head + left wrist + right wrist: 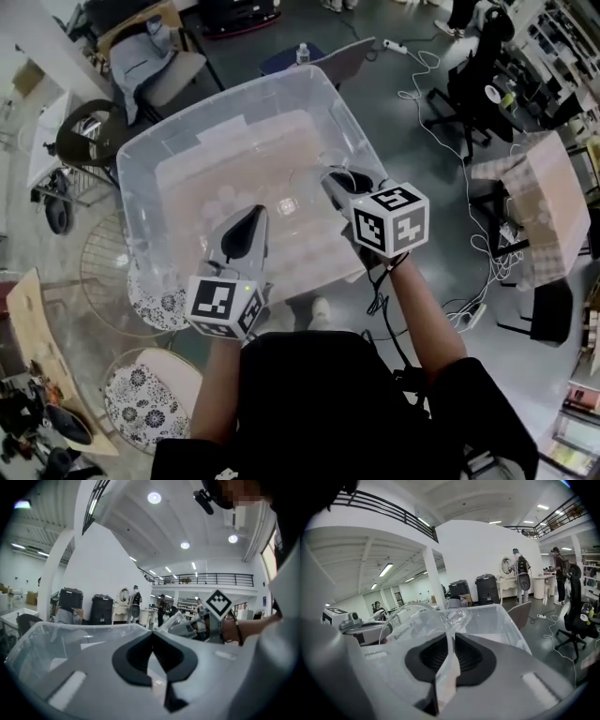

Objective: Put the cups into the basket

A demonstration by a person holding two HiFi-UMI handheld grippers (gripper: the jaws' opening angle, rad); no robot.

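Two grippers, one cup in hand.

Item one: your left gripper (251, 217), grey shell with black pads. Its jaws are pressed together with nothing between them. It hangs over the near-left part of the large clear plastic storage basket (178, 131), pointing almost level across it.

Item two: your right gripper (336, 180), grey with black pads like the left. Its jaws pinch the thin wall of a clear, round plastic cup (410, 620) at the rim. In the right gripper view the cup's wall runs straight down the slot between the pads. The rest of the rim arcs out ahead of the jaws and to their left. The cup is held up above the inside of the basket, with the far basket wall behind it.

Item three: relative positions. The cup sits at the tip of your right gripper, on the side facing your left gripper. The two grippers are near each other but apart. In the head view the cup is barely visible against the see-through basket.
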